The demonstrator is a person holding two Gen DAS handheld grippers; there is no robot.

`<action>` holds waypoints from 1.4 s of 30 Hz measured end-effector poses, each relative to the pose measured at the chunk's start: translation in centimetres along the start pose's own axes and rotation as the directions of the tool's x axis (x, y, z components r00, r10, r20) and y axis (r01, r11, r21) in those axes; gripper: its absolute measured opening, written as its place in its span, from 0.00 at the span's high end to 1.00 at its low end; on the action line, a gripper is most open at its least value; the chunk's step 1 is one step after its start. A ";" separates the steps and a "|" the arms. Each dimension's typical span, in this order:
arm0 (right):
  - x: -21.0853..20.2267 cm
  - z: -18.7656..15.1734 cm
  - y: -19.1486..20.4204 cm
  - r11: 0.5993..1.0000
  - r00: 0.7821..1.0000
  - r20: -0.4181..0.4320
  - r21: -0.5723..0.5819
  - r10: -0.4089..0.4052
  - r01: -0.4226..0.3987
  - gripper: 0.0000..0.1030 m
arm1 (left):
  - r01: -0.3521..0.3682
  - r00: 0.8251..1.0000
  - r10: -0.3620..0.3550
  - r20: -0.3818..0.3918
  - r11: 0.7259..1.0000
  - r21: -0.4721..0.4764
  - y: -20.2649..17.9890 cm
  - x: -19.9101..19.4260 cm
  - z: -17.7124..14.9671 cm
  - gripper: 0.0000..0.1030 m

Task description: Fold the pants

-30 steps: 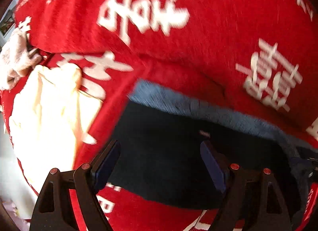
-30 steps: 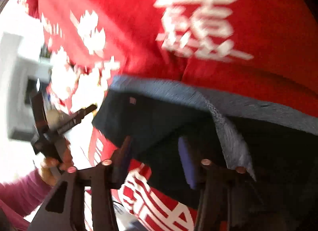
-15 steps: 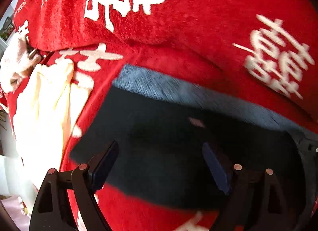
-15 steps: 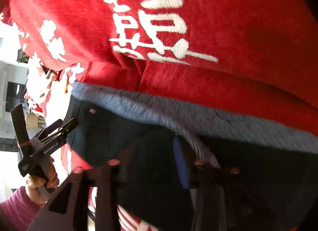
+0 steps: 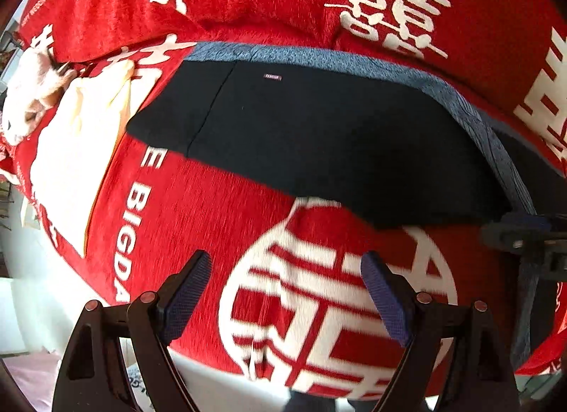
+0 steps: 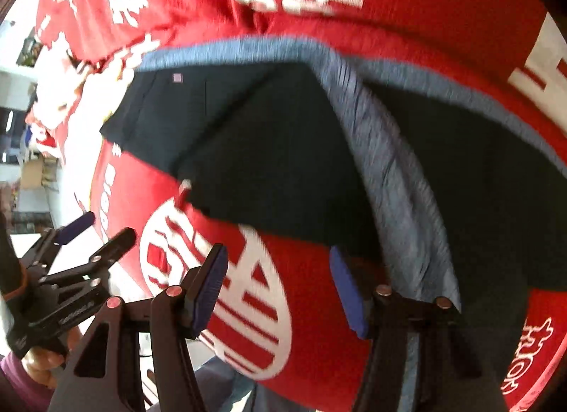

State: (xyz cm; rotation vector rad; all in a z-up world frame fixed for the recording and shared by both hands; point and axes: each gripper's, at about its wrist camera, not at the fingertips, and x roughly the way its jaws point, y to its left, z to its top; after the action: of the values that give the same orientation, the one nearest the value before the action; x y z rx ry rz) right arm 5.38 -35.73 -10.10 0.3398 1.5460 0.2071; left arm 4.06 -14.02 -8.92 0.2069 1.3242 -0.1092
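Left wrist view, left claw: the left claw [image 5: 285, 291] is standing with its jaws well apart and nothing between them, pointing down at the red blanket [image 5: 198, 220].
Left wrist view, pants: the dark pants [image 5: 319, 135] are lying flat on the blanket just ahead of the claw, their long axis running across its line of sight, the grey waistband [image 5: 319, 57] forming the far edge.
Left wrist view, other things: a cream cloth [image 5: 78, 149] is lying ahead and to the left; part of the right claw [image 5: 524, 234] is showing at the right edge.
Right wrist view, right claw: its jaws are opening, with only blanket between them; the right-hand pad is sitting just beside the pants' near edge.
Right wrist view, pants: the pants are spreading ahead and to the right, a grey band folded over them.
Right wrist view, left claw: it is hanging to the left, held in a hand [image 6: 42, 366].
Judgement: the right claw is looking nearer to the pants' edge, so the next grab probably falls to it.
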 end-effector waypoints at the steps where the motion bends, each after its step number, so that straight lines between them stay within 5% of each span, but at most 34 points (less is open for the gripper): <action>1: 0.4 -0.3 0.1 1.000 1.000 -0.018 -0.001 -0.007 0.007 0.38 | 0.008 1.000 -0.008 -0.002 1.000 -0.010 0.1 -0.4 -0.5 0.15; 8: 2.5 -2.9 -1.8 0.995 0.993 -0.082 0.029 -0.089 0.092 0.38 | -0.019 1.000 0.019 0.019 1.000 -0.020 1.3 -2.4 -3.3 0.15; 16: 1.5 -6.8 -4.4 0.978 0.986 -0.031 0.124 -0.166 0.169 0.38 | -0.045 0.998 0.047 0.044 0.998 -0.038 3.5 -5.0 -7.7 0.15; 26: 0.5 -12.7 -4.1 0.970 0.989 0.022 0.200 -0.148 0.141 0.35 | -0.038 0.996 0.036 0.086 0.999 0.014 3.7 -6.9 -10.9 0.15; 36: -1.3 -15.7 -7.5 0.946 0.986 0.054 0.292 -0.159 0.136 0.34 | 0.071 0.997 -0.075 0.023 0.988 0.139 -1.3 -3.9 -11.2 0.15; 42: -2.9 -16.7 -11.1 0.938 0.987 0.099 0.335 -0.125 0.085 0.35 | 0.121 0.992 -0.113 -0.050 0.972 0.204 -7.4 -1.1 -9.8 0.15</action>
State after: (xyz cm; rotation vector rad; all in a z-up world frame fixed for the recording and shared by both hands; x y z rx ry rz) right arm -12.22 -45.74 -11.00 0.5217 1.4745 -0.1577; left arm -7.00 -19.17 -10.75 0.3080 1.3633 -0.3453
